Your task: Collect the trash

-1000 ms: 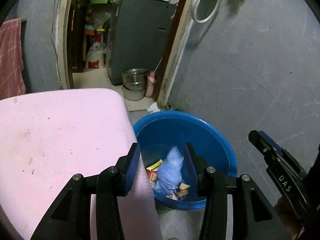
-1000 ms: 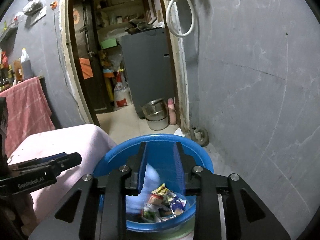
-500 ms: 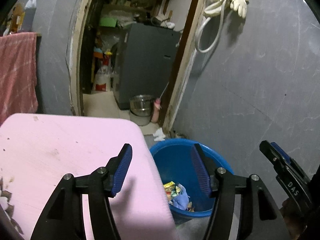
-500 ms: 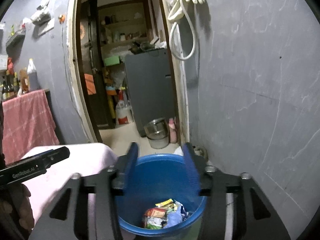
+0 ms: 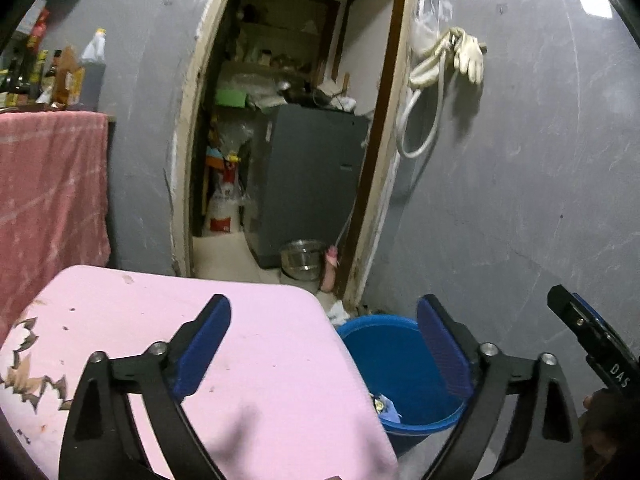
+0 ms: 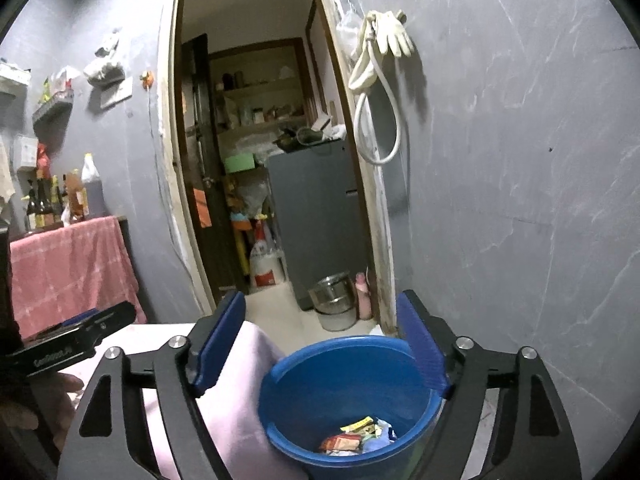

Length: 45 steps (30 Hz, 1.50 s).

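A blue bucket [image 6: 344,396] stands on the floor beside the pink-covered table [image 5: 248,344], with wrappers and a blue wad of trash [image 6: 360,436] lying at its bottom. In the left wrist view the bucket [image 5: 400,372] shows low right, its trash [image 5: 386,406] half hidden by the table edge. My left gripper [image 5: 324,340] hangs above the table corner, jaws opening, nothing between them. My right gripper [image 6: 322,344] is above and behind the bucket, jaws opening and empty. The right gripper's tip [image 5: 588,336] shows at the left view's right edge; the left gripper's tip [image 6: 76,344] shows at the right view's left.
A grey wall [image 6: 520,200] rises right of the bucket, with a hose and gloves [image 6: 380,48] hung on it. An open doorway [image 6: 260,160] leads to a room with a grey appliance [image 6: 316,216] and steel pots [image 6: 334,304]. A red cloth [image 5: 48,184] drapes a shelf at left.
Both grippers rose and pulled back from the bucket while their jaws spread wide. The blue wad that was between the left jaws now lies in the bucket.
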Motion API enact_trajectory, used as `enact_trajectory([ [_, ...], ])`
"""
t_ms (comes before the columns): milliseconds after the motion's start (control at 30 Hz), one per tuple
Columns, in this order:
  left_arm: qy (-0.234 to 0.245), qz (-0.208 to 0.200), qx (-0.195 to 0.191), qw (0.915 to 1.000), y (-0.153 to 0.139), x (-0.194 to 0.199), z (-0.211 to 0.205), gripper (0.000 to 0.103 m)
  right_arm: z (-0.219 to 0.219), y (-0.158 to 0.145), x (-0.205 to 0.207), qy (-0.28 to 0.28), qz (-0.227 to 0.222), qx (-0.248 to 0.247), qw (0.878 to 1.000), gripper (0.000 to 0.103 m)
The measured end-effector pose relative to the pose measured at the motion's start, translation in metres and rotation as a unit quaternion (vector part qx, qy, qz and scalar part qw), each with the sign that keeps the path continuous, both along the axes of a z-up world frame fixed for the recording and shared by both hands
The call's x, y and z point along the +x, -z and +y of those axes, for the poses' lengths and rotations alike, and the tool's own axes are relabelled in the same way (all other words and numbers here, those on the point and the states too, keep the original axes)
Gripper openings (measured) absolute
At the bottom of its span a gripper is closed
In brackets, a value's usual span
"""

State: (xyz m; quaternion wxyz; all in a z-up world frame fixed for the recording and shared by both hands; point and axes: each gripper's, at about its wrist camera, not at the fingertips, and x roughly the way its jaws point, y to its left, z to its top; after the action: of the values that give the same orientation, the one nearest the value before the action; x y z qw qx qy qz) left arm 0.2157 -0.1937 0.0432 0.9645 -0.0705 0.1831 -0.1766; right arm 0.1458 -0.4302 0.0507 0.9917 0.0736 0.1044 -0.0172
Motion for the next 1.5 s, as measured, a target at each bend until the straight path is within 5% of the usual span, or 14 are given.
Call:
enact_trajectory([
  [267, 0.001, -0.009, -0.002, 1.0000, -0.011, -0.034, 0.030, 0.100, 0.020, -0.013, -0.032, 0.000, -0.024, 0.011, 1.000, 0.103],
  [533, 0.005, -0.011, -0.002, 0.9999, -0.019, -0.068, 0.055, 0.101, 0.036, -0.028, -0.068, -0.007, -0.025, 0.028, 0.999, 0.103],
  [933, -0.005, -0.037, 0.013, 0.9992, -0.025, -0.127, 0.085, 0.101, 0.072, -0.046, -0.126, 0.002, -0.016, -0.019, 1.000, 0.103],
  [1500, -0.025, -0.052, 0.047, 0.9972, -0.007, -0.185, 0.104, 0.101, 0.104, -0.030, -0.171, 0.034, -0.016, -0.046, 0.998, 0.103],
])
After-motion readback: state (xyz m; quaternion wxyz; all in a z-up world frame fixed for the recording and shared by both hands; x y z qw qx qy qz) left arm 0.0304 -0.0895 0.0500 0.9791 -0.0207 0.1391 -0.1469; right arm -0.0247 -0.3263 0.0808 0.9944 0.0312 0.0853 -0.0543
